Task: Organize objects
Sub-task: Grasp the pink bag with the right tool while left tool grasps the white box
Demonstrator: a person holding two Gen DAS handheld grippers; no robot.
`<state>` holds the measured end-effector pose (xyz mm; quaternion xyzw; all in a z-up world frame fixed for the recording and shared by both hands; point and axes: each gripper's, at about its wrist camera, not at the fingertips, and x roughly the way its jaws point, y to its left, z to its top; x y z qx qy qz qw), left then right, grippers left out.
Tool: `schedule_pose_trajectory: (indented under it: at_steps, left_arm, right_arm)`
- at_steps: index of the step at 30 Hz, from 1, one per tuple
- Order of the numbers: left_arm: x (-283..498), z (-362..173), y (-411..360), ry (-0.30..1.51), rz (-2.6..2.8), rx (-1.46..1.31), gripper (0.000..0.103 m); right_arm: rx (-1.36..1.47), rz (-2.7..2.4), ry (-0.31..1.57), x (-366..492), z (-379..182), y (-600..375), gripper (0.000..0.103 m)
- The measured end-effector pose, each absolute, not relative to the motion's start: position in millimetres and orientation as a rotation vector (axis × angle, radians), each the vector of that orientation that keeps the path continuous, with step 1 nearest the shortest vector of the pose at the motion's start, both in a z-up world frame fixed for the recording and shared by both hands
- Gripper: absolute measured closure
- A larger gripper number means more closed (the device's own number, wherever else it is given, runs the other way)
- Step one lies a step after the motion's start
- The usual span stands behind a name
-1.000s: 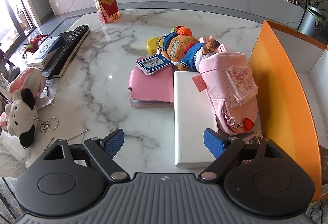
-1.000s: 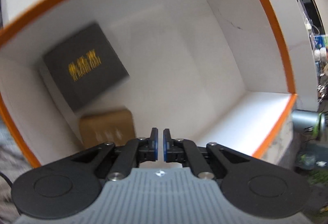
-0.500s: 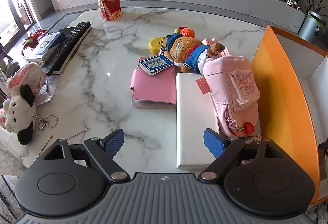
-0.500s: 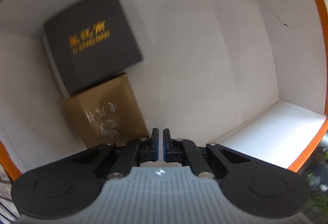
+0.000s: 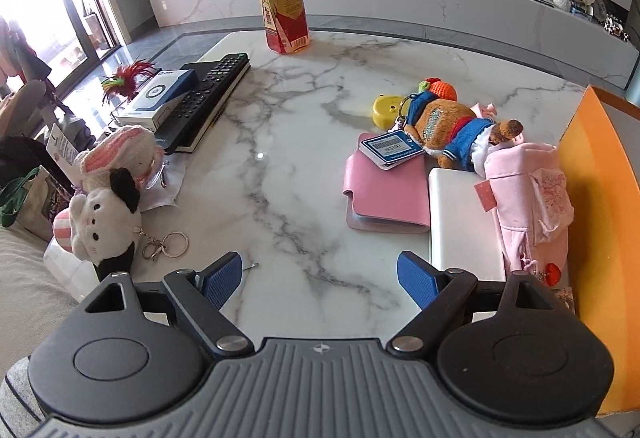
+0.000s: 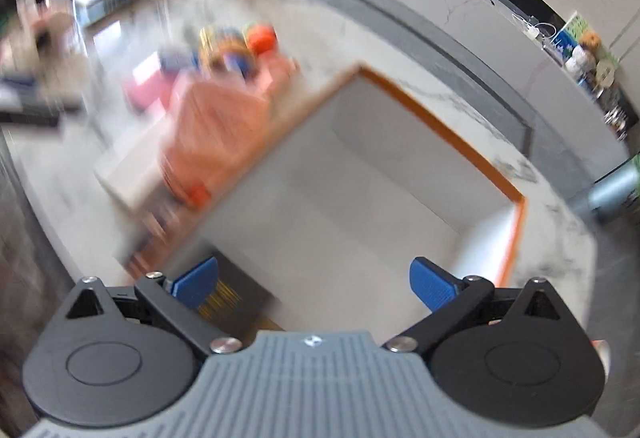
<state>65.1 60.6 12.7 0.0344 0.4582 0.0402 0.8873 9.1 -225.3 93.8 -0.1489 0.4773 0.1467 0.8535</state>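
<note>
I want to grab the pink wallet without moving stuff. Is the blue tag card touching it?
Touching. In the left wrist view the blue tag card lies on top of the pink wallet, overlapping its upper edge with no gap showing between them.

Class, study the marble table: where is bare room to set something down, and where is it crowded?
Bare marble runs between the remote and the pink wallet, from the bottle toward the open left gripper. Crowded: around the plush bear and pink pouch beside the orange box.
</note>
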Motion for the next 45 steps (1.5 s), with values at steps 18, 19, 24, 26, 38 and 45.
schedule_pose_trajectory:
  at_steps: [18,19,24,26,38,45]
  left_arm:
    - [65,-18,26,1.026,-0.187,0.203,0.003]
    - [67,-22,22,1.034,-0.209,0.186,0.003]
    - [78,-36,8,1.033,-0.201,0.151,0.002]
    - [81,-38,9,1.032,-0.208,0.12,0.001]
    - [97,-59,-1,1.091,-0.278,0.042,0.0]
    - [91,-63,-13,1.059,-0.231,0.133,0.001]
  right_arm:
    - [-0.453,0.188,1.037,150,10,-82,0.002]
    - [-0.47,0.181,1.04,153,4,-79,0.002]
    - [-0.507,0.193,1.047,162,-16,-78,0.007]
    - [-0.518,0.204,1.048,159,-16,-81,0.014]
    - [-0.369,0.217,1.008,156,5,-103,0.029]
    - [-0.279,0.23,0.993,156,12,-113,0.033]
